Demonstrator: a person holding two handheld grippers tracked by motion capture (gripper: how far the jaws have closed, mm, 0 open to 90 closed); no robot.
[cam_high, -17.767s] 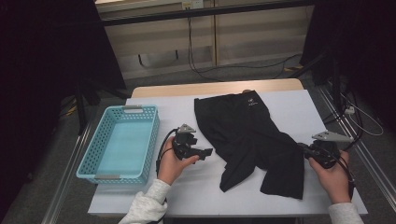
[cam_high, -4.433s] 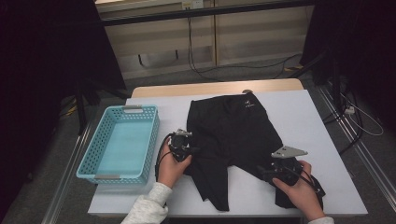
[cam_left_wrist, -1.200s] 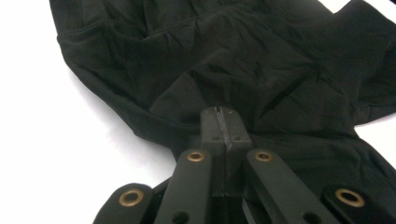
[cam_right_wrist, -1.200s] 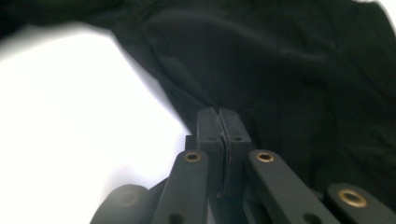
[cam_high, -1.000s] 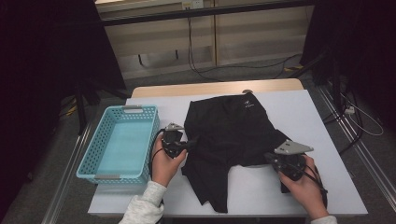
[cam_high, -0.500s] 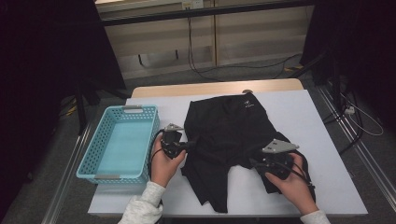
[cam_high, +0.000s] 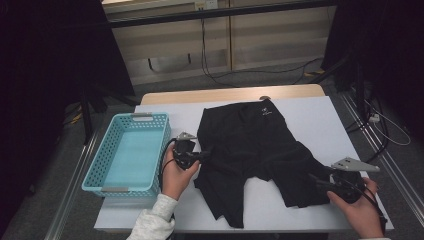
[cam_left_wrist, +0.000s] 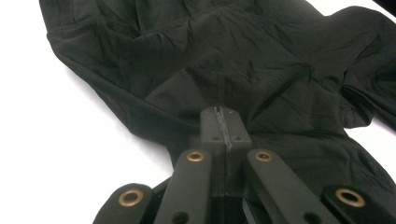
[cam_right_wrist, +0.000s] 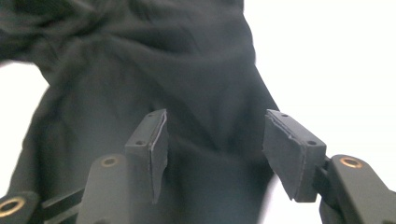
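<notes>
- Folding looks like the work in hand: a pair of black shorts (cam_high: 260, 155) lies spread on the white table (cam_high: 320, 115), waistband at the far side, two legs towards the person.
- Left gripper (cam_high: 204, 155): jaws pressed together on the near-left edge of the shorts, a pinch of the cloth between the pads in the left gripper view (cam_left_wrist: 223, 122); the rest of the garment spreads ahead of it and to its right.
- Right gripper (cam_high: 316, 181): at the hem of the other leg, jaws parted after just opening. In the right gripper view the fabric lies under and ahead of the pads (cam_right_wrist: 289, 149), which do not press on it.
- Judged from this, one leg has been let go and the left side is held fast; the next move probably calls for a fresh hold with the right gripper, closing on the hem or a side seam without bunching the cloth.
- Light blue basket (cam_high: 102, 170): just beyond the left gripper's outer side, on the table's edge, with nothing visible inside it. The shorts lie wholly outside it.
</notes>
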